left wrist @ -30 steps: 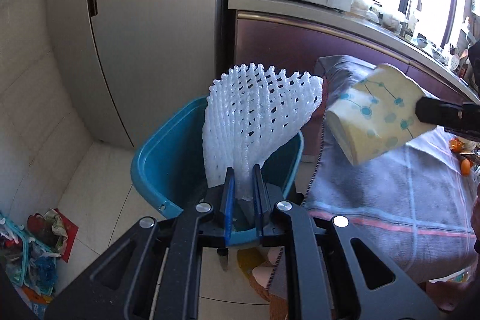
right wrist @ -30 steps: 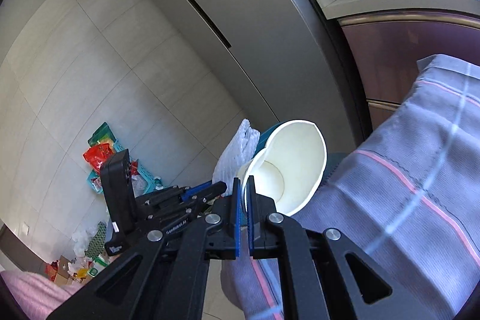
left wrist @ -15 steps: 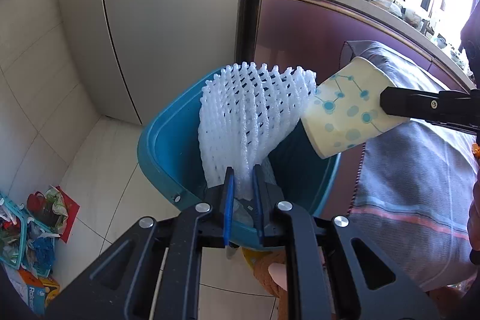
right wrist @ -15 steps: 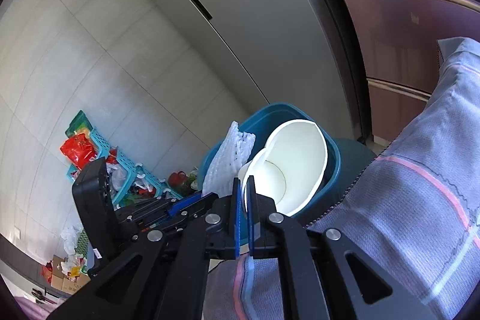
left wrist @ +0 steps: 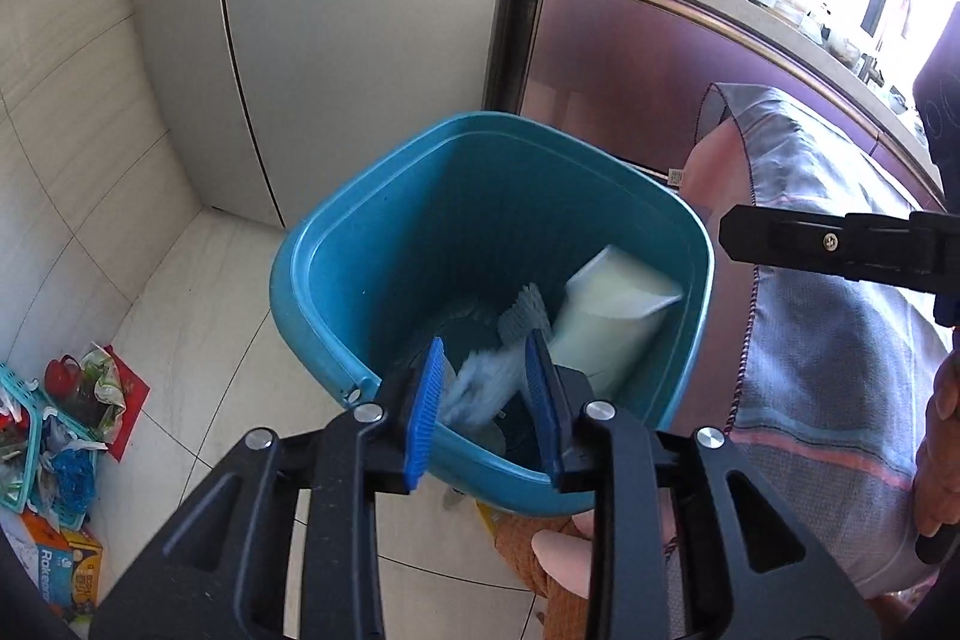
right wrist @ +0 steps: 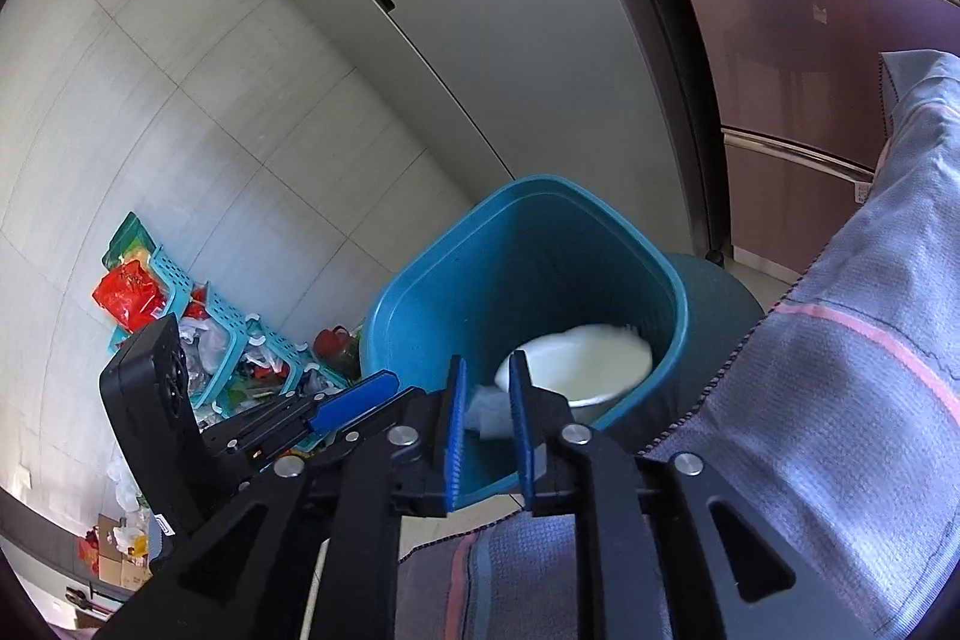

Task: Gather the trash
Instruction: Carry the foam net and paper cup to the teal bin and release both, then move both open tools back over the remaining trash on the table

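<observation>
Hovering over bin (left wrist: 312, 280) | left gripper (left wrist: 486, 400) apart | right gripper (right wrist: 486, 436) apart, empty

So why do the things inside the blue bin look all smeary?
Left wrist view: the white foam net between the open left tongs is smeared, likely falling; the paper cup is only slightly soft, the blue bin sharp. Right wrist view: the cup is a blurred white streak beyond the open right tongs.
</observation>
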The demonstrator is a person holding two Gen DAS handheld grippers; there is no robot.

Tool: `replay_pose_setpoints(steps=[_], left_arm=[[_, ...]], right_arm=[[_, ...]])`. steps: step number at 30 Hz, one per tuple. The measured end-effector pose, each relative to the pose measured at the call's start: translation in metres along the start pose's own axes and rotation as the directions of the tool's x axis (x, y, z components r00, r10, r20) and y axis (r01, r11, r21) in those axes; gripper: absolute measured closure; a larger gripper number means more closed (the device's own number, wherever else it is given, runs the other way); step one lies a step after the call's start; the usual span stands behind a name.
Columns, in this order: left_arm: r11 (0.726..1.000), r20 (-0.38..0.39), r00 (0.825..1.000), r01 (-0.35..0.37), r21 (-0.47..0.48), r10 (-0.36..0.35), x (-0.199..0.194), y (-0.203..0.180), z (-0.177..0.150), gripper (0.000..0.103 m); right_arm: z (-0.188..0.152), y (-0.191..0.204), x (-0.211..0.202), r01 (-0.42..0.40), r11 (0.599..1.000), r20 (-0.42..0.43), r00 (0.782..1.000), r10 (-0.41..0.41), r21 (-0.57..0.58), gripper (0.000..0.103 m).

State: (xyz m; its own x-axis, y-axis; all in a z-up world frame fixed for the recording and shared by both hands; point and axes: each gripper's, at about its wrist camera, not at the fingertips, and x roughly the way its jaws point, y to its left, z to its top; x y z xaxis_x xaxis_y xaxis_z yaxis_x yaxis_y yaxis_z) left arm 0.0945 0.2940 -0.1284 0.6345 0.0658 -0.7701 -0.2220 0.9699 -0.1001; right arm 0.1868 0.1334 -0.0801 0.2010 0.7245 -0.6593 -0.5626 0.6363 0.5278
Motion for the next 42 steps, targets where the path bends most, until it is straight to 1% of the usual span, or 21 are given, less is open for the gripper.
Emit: replay_pose_setpoints(steps=[4, 5, 7, 9, 10, 12, 14, 15, 17, 21, 22, 25, 27, 30, 31, 34, 40, 42], left_arm=[[1.000, 0.033, 0.999, 0.009, 0.001, -0.009, -0.011, -0.005, 0.000, 0.072], [1.000, 0.043, 0.999, 0.015, 0.003, -0.015, -0.015, -0.008, 0.000, 0.070], [0.999, 0.066, 0.997, 0.038, 0.013, -0.039, -0.024, -0.015, -0.001, 0.067], [0.997, 0.091, 0.994, 0.059, 0.040, -0.063, -0.035, -0.026, -0.001, 0.061], [0.996, 0.106, 0.991, 0.073, 0.055, -0.078, -0.040, -0.033, -0.002, 0.060], [0.990, 0.131, 0.984, 0.110, 0.090, -0.121, -0.051, -0.048, -0.003, 0.053], [0.980, 0.143, 0.975, 0.154, 0.125, -0.172, -0.059, -0.065, -0.004, 0.050], [0.974, 0.146, 0.970, 0.176, 0.143, -0.196, -0.063, -0.073, -0.004, 0.050], [0.957, 0.148, 0.957, 0.222, 0.185, -0.251, -0.070, -0.093, -0.006, 0.048], [0.918, 0.135, 0.932, 0.293, 0.266, -0.336, -0.079, -0.134, -0.011, 0.045], [0.904, 0.125, 0.923, 0.316, 0.287, -0.363, -0.081, -0.145, -0.012, 0.045], [0.870, 0.102, 0.905, 0.359, 0.337, -0.413, -0.086, -0.175, -0.019, 0.044], [0.849, 0.082, 0.894, 0.385, 0.362, -0.440, -0.087, -0.196, -0.022, 0.044], [0.810, 0.044, 0.871, 0.435, 0.394, -0.489, -0.089, -0.226, -0.029, 0.044], [0.797, 0.031, 0.864, 0.449, 0.405, -0.503, -0.090, -0.234, -0.032, 0.044], [0.767, -0.001, 0.852, 0.472, 0.434, -0.524, -0.090, -0.263, -0.039, 0.044], [0.699, -0.062, 0.818, 0.526, 0.485, -0.572, -0.088, -0.303, -0.045, 0.044], [0.678, -0.080, 0.809, 0.538, 0.501, -0.582, -0.088, -0.317, -0.047, 0.044]], right_arm=[[-0.004, -0.004, -0.011, 0.007, 1.000, 0.026, 1.000, -0.007, -0.006, 0.088], [-0.006, -0.003, -0.017, 0.011, 1.000, 0.037, 0.999, -0.011, -0.016, 0.087], [-0.011, -0.002, -0.030, 0.006, 1.000, 0.064, 0.998, -0.004, -0.030, 0.077], [-0.017, -0.003, -0.047, 0.008, 0.999, 0.093, 0.996, -0.003, -0.049, 0.077], [-0.019, -0.004, -0.056, 0.013, 0.998, 0.107, 0.994, -0.007, -0.056, 0.076], [-0.027, -0.004, -0.076, 0.029, 0.997, 0.139, 0.990, -0.018, -0.078, 0.074], [-0.034, -0.005, -0.096, 0.048, 0.995, 0.174, 0.984, -0.032, -0.092, 0.069], [-0.037, -0.006, -0.106, 0.058, 0.993, 0.191, 0.981, -0.039, -0.098, 0.069], [-0.046, -0.009, -0.128, 0.079, 0.992, 0.229, 0.972, -0.053, -0.103, 0.064], [-0.066, -0.022, -0.167, 0.118, 0.990, 0.288, 0.953, -0.092, -0.074, 0.064], [-0.071, -0.026, -0.176, 0.132, 0.989, 0.304, 0.947, -0.107, -0.062, 0.063], [-0.090, -0.038, -0.206, 0.178, 0.984, 0.353, 0.922, -0.160, -0.017, 0.062], [-0.104, -0.049, -0.223, 0.203, 0.979, 0.370, 0.908, -0.196, 0.018, 0.062], [-0.120, -0.065, -0.247, 0.241, 0.967, 0.391, 0.885, -0.254, 0.083, 0.062], [-0.125, -0.071, -0.255, 0.254, 0.961, 0.399, 0.875, -0.275, 0.105, 0.062], [-0.141, -0.085, -0.276, 0.292, 0.943, 0.417, 0.846, -0.333, 0.160, 0.062], [-0.175, -0.114, -0.314, 0.333, 0.901, 0.445, 0.787, -0.428, 0.279, 0.062], [-0.184, -0.124, -0.325, 0.344, 0.886, 0.450, 0.767, -0.457, 0.312, 0.062]])
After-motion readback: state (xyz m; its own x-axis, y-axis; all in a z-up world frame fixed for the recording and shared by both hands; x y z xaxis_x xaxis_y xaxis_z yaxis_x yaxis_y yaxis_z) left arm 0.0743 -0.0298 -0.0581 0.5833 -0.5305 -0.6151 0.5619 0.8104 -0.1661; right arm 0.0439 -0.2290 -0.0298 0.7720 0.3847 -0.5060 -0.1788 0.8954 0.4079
